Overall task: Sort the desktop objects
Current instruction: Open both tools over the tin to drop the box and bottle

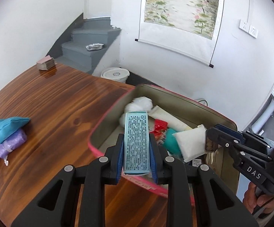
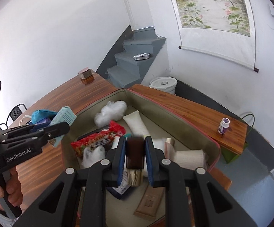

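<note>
Left fingers (image 1: pixel 137 147) clench a blue box (image 1: pixel 136 141) lengthwise, poised over the bin (image 1: pixel 97 132) rim ahead for dropping. Right fingers (image 2: pixel 136 155) grip a brown bottle (image 2: pixel 135 155) above the bin's contents.

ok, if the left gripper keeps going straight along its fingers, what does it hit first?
Likely the bin's contents: the left gripper, shut on the light blue box, points down over the pink-rimmed bin. The box's tip heads toward the white fluff; depth is unclear.
</note>
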Motion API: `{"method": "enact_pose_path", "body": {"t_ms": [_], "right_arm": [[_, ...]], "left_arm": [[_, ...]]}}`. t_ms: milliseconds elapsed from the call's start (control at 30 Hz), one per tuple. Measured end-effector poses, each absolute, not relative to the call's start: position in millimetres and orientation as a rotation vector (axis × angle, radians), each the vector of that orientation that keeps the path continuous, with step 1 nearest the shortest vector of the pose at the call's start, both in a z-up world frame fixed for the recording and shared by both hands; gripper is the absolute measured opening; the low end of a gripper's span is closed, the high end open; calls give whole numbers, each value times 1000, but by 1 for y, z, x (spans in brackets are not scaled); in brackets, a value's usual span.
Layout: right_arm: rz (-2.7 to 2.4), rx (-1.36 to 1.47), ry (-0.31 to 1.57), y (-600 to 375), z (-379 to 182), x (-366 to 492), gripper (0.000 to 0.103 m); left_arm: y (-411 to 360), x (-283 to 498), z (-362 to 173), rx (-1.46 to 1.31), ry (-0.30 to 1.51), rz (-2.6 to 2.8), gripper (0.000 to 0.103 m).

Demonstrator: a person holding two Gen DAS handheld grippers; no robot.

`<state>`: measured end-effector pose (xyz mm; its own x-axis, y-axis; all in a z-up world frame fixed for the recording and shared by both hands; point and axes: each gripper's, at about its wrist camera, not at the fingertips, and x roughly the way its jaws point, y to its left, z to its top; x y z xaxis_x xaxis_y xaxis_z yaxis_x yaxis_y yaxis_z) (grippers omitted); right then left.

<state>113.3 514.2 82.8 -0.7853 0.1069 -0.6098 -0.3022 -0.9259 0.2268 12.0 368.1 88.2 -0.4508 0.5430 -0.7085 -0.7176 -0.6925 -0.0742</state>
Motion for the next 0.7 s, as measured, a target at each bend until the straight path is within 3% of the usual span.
{"method": "enact_pose_path", "body": {"t_ms": [67, 167, 200, 367, 433, 567, 700], "right_arm": [[2731, -908, 470, 516, 81, 113, 22], [2727, -919, 488, 518, 78, 112, 22], [2727, -922, 491, 517, 77, 112, 23], [2731, -915, 512, 516, 77, 114, 28], [2739, -907, 526, 513, 78, 114, 36], [2777, -873, 518, 498, 85, 112, 71], [2839, -846, 475, 474, 94, 107, 76]], "left_arm": [[373, 12, 87, -955, 299, 2141, 32], [374, 14, 86, -958, 279, 2118, 60], [373, 15, 86, -949, 276, 2128, 63], [357, 10, 93, -929, 259, 2174, 63], [347, 7, 95, -926, 245, 2201, 63], [320, -4, 97, -941, 216, 2254, 63], [289, -16, 97, -968, 171, 2315, 63]]}}
